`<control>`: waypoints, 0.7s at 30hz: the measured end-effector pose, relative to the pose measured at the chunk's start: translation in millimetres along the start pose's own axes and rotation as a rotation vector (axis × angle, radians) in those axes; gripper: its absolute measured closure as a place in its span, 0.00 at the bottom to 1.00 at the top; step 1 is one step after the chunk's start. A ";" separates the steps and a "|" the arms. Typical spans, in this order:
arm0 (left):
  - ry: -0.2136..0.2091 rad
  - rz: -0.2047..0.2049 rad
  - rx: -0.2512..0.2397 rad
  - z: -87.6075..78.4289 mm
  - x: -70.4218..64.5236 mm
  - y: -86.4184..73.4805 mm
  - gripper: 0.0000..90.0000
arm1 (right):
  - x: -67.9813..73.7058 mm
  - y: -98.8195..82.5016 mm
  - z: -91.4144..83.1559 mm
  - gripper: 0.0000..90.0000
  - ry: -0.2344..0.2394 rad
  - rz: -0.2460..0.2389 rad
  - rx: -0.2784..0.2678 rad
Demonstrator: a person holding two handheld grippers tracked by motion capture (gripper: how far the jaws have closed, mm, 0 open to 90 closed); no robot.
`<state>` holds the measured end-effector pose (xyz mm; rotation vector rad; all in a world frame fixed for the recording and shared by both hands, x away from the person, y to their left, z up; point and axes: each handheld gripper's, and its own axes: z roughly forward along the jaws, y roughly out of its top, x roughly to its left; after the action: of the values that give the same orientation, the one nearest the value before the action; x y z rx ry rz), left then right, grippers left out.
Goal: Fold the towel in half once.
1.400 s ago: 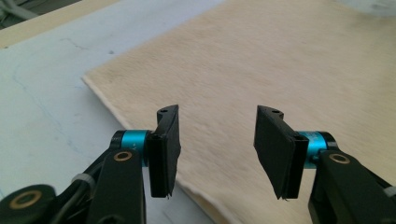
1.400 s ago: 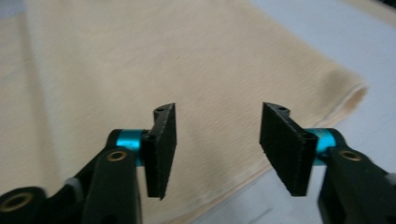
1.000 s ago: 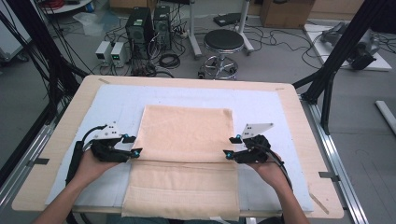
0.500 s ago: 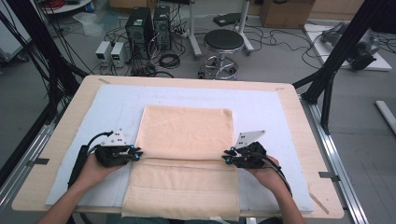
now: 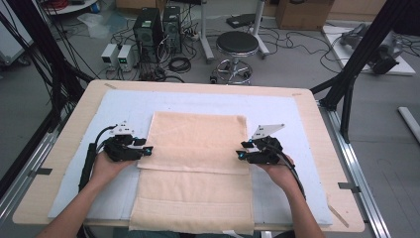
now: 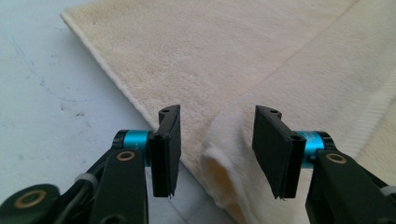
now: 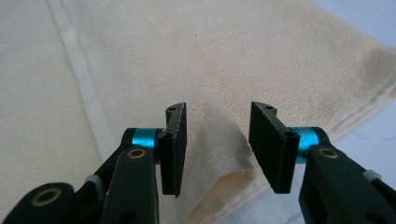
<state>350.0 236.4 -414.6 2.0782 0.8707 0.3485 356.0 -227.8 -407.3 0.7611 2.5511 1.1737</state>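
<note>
A beige towel [image 5: 198, 144] lies on the pale blue mat [image 5: 124, 106], its far half folded over toward the person. My left gripper [image 5: 148, 149] sits at the left end of the fold. Its jaws have just been opening. The puffed towel corner [image 6: 219, 158] lies loose between its pads [image 6: 168, 144], and the left gripper [image 6: 217, 149] is not pressing it. My right gripper [image 5: 241, 151] sits at the fold's right end. Its jaws have also just been opening. The right gripper [image 7: 217, 144] straddles the towel's folded corner [image 7: 224, 158] without squeezing it.
The mat covers most of a wooden table [image 5: 317, 124]. The towel's near end hangs over the table's front edge [image 5: 193, 225]. Beyond the table are a black stool [image 5: 237, 44], computer boxes [image 5: 158, 25] and cables on the floor. Black frame posts [image 5: 346, 74] stand at both sides.
Both hands have shifted slightly along the fold's ends, drawing a little away from the person. The towel lies as it did.
</note>
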 end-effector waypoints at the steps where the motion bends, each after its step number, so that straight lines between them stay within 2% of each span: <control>1: -0.004 0.015 0.001 -3.7 -2.0 0.1 0.55 | 3.0 0.6 -4.0 0.61 -0.003 -0.010 -0.006; 4: -0.010 0.062 -0.007 -13.0 -10.3 -1.4 0.56 | 10.1 0.2 -11.6 0.61 0.001 -0.038 -0.025; 6: -0.029 0.090 -0.018 -16.0 -15.6 -4.4 0.61 | 15.6 -2.8 -14.2 0.61 0.018 -0.054 -0.026; 9: -0.057 0.102 -0.006 -13.1 -19.1 -8.6 0.68 | 22.8 -9.1 -11.1 0.62 0.034 -0.076 -0.002; 12: -0.073 0.107 0.027 -3.9 -21.4 -12.1 0.69 | 23.3 -15.4 -2.3 0.62 0.039 -0.083 0.033; 16: -0.054 0.126 0.051 2.6 -23.1 -12.9 0.61 | 23.6 -21.5 8.1 0.65 0.039 -0.086 0.084; 19: -0.040 0.133 0.076 8.1 -22.8 -14.9 0.61 | 24.7 -22.9 11.2 0.74 0.013 -0.121 0.086; 21: -0.029 0.145 0.078 10.0 -23.5 -15.1 0.64 | 24.3 -22.7 12.4 0.77 0.011 -0.123 0.084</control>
<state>331.4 220.4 -431.2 2.2201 0.7283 0.3656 332.6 -219.0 -432.4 0.6068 2.6293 1.0416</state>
